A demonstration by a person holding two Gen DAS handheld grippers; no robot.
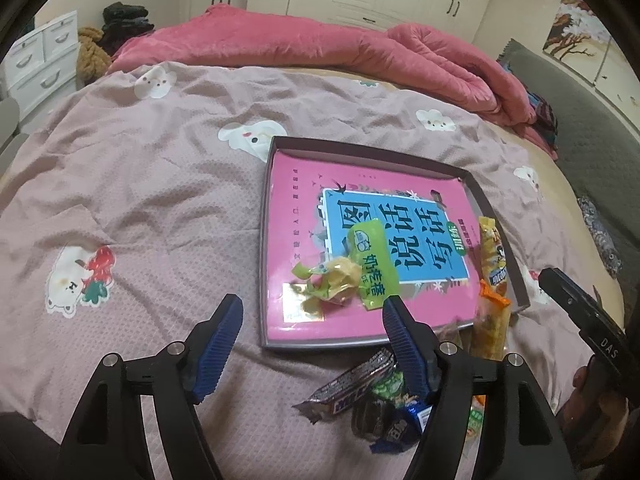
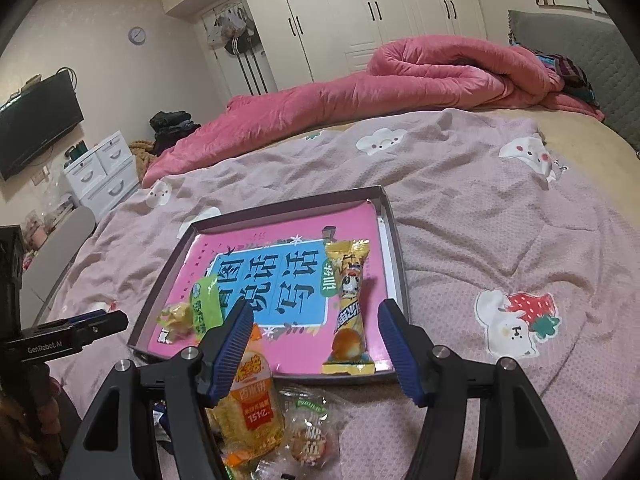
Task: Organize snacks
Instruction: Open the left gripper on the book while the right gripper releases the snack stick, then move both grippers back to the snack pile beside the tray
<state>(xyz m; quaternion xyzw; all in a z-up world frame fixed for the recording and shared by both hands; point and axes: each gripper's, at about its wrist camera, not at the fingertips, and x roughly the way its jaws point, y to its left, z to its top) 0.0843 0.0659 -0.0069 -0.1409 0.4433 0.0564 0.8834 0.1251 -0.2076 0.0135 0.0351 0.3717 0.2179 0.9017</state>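
- Hovering low over the bed (image 1: 160,184), the left tongs (image 1: 312,316) stand spread wide with nothing between the pads; the right tongs (image 2: 316,328) are likewise released and empty.
- Just under and beside the left tongs lies a loose pile of wrapped snacks (image 1: 372,404) on the bedcover, outside the tray (image 1: 280,152); a dark chocolate bar (image 1: 348,384) sits nearest the right-hand pad.
- Below the right tongs lie an orange rice-cracker packet (image 2: 250,408) and a clear-wrapped round biscuit (image 2: 308,428), also outside the tray, the packet's top leaning against the tray's near rim.
- Beyond both tongs, the tray already holds three snacks: a green packet (image 1: 372,264), a crumpled yellow-green candy (image 1: 332,280) touching it, and a long yellow packet (image 2: 350,304) near the right wall.
- Judged from this, the task is partly done; most of the pile remains to be moved.
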